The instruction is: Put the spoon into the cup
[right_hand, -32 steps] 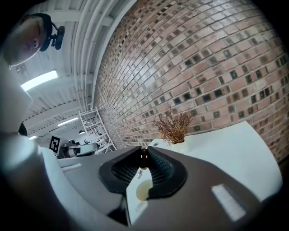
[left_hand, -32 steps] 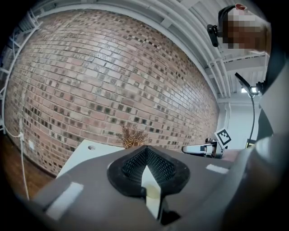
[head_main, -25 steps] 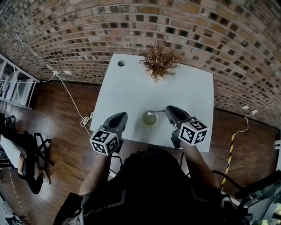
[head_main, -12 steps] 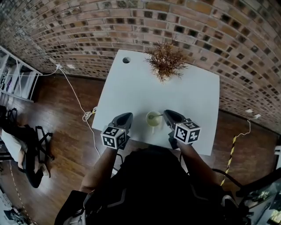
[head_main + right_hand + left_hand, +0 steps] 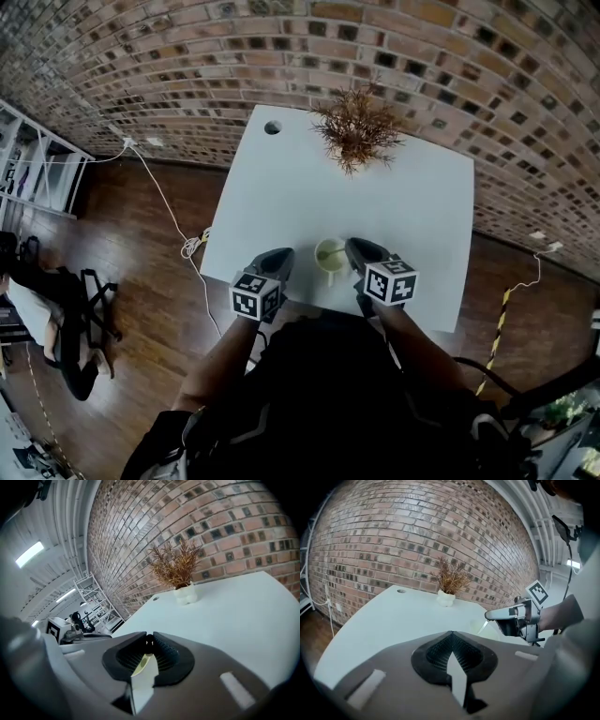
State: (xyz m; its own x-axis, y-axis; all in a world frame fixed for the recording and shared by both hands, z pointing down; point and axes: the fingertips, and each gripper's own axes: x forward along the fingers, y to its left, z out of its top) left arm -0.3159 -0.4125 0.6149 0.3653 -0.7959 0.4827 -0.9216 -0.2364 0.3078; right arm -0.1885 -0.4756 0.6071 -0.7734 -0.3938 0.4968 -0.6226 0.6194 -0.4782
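While the right claw [image 5: 352,246] pinches the handle of the spoon [image 5: 338,251], the spoon's working end sits inside the cup [image 5: 328,259], so the release is the step most likely to fail. Should the pads part with the handle slanted this far over the rim, the spoon may lever out or tip the cup, which looks small and light. A sideways pull before the pads let go would drag the cup, and it stands close to the near edge of the white bench [image 5: 281,187], on the person's side. The left claw [image 5: 283,255], pressed together with nothing in it, hangs just beside the cup on the other flank; a nudge from there could also upset it. Spoon: slim, pale metal by the look of it, the handle leaning toward the right claw, the bowl hidden in the cup. Cup: pale yellow-green, upright, open-topped. A dried plant [image 5: 359,131] in a white pot stands well apart at the far side.
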